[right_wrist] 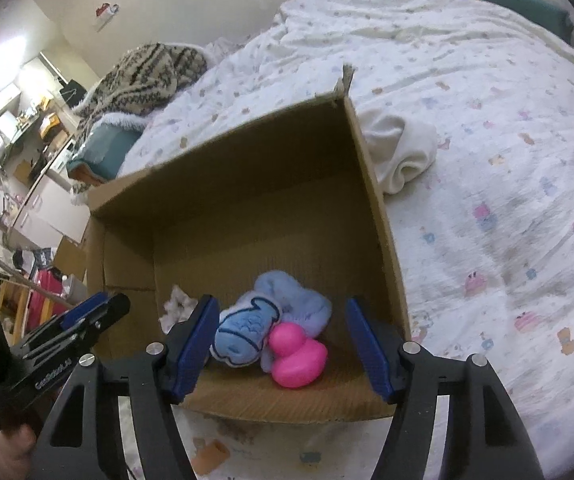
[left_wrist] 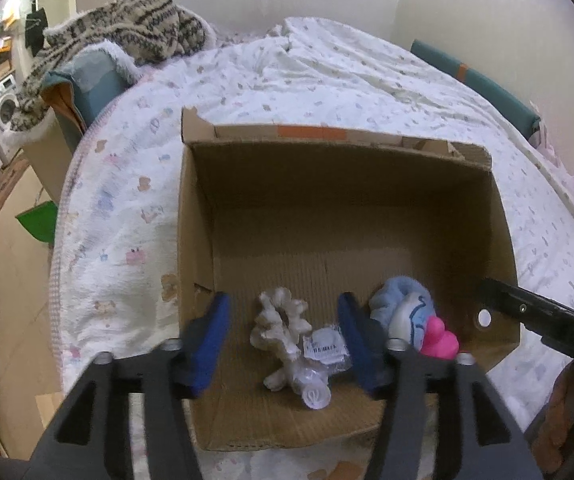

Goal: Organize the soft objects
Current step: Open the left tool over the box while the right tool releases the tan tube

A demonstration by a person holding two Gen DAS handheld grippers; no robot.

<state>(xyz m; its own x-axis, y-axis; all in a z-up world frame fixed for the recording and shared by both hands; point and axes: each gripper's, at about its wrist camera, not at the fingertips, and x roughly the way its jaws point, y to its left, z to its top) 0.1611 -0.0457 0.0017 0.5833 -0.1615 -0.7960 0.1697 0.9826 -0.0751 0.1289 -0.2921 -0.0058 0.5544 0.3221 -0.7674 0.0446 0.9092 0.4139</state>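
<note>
An open cardboard box (left_wrist: 343, 200) stands on the bed. In it lie a white fluffy scrunchie in clear packaging (left_wrist: 291, 336), a light blue plush (left_wrist: 403, 312) and a pink rubber duck (left_wrist: 439, 340). My left gripper (left_wrist: 283, 344) is open and empty above the box's near edge, over the scrunchie. In the right wrist view the box (right_wrist: 247, 160) holds the blue plush (right_wrist: 271, 320) and the pink duck (right_wrist: 297, 356). My right gripper (right_wrist: 283, 348) is open and empty above them. A rolled white cloth (right_wrist: 401, 152) lies on the bed to the right of the box.
The bed has a white patterned blanket (left_wrist: 327, 76). A striped knit blanket (left_wrist: 127, 28) lies on a teal pillow at the far left. A washing machine (left_wrist: 1, 110) and floor clutter are left of the bed. The other gripper shows at the left edge (right_wrist: 67, 332).
</note>
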